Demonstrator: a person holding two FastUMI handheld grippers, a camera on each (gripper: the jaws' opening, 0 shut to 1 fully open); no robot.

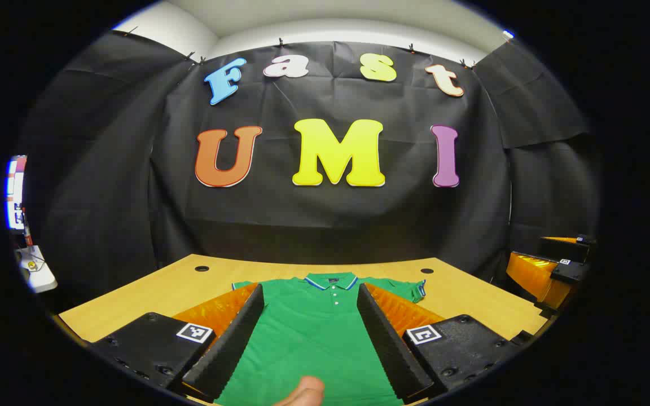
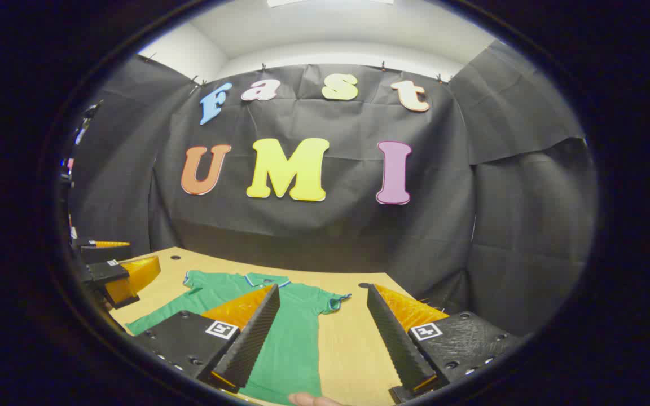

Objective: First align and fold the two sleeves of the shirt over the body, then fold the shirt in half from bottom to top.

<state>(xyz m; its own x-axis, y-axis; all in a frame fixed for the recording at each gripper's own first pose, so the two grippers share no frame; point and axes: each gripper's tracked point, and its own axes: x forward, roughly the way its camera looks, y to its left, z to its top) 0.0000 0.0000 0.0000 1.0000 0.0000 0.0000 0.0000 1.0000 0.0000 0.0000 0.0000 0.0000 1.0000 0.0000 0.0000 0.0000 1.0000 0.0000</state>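
A green polo shirt (image 1: 313, 332) lies flat on the wooden desk (image 1: 189, 282), collar toward the far black wall, both short sleeves spread out to the sides and not folded. Its collar and sleeve cuffs carry a blue-and-white trim, and a short row of white buttons runs down from the collar.

In the left gripper view, the left gripper (image 1: 309, 338) hangs above the shirt's body with its jaws spread wide; the green cloth shows in the gap between them, and they hold nothing. Whether the fingers touch the cloth cannot be told. A fingertip (image 1: 302, 392) of the person shows at the bottom edge, over the shirt. The other gripper (image 1: 556, 270) shows at the far right edge, off beyond the desk's right side.

In the right gripper view, the right gripper (image 2: 325, 338) is also spread wide and empty. Its left finger lies over the shirt's body, while its right finger stands over bare desk to the right of the shirt. The shirt's right sleeve (image 2: 333, 301) lies between the two fingers, farther off. The other gripper (image 2: 113, 273) shows at the left edge, near the shirt's other sleeve.

Two small dark holes sit in the desk near its far corners.
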